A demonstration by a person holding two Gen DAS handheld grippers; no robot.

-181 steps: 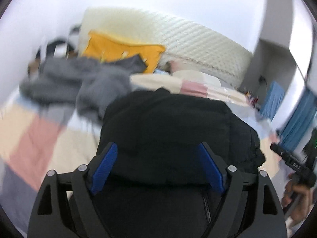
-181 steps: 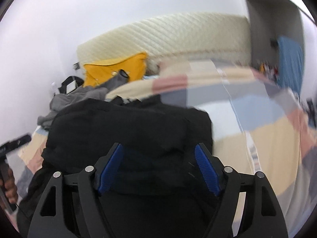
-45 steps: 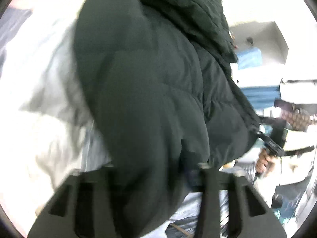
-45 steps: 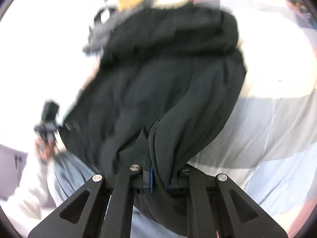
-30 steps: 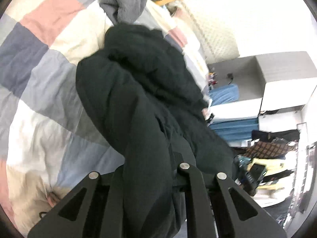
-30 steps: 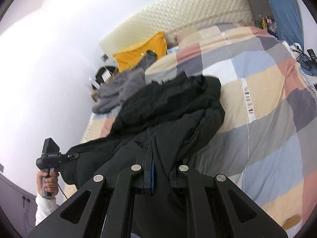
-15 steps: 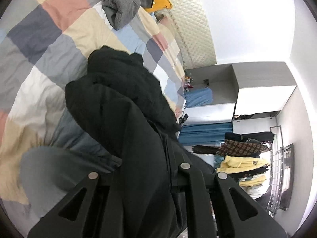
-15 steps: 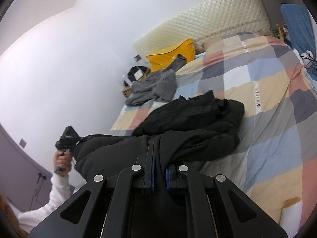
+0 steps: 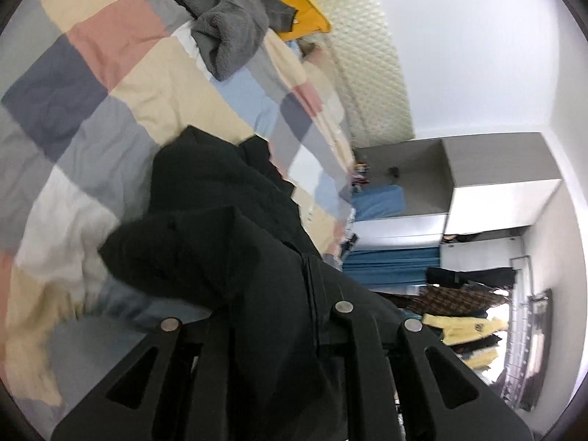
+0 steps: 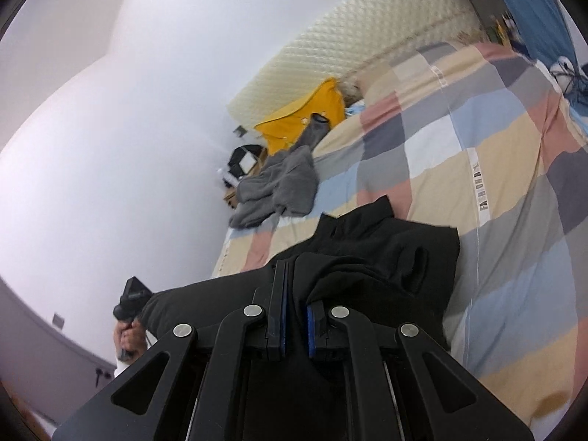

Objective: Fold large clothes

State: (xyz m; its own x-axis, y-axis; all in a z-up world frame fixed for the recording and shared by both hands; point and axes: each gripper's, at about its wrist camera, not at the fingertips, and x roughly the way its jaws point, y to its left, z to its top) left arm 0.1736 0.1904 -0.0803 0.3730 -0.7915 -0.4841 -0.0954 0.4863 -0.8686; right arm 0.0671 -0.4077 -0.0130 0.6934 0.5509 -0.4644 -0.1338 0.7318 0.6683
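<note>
Both grippers, left (image 9: 272, 330) and right (image 10: 296, 316), pinch black jacket (image 10: 386, 257); tilted downward.

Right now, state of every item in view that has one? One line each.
black jacket: bunched, one end lifted off the bed, the rest lying on the quilt
right claw: shut on black jacket
left claw: shut on black jacket, pads hidden by cloth
grey garment: crumpled, unfolded, on the bed
yellow garment: lying against the headboard
checked quilt: spread over the bed, wrinkled

White strip on the checked duvet (image 10: 476, 180), blurred lettering, unreadable
</note>
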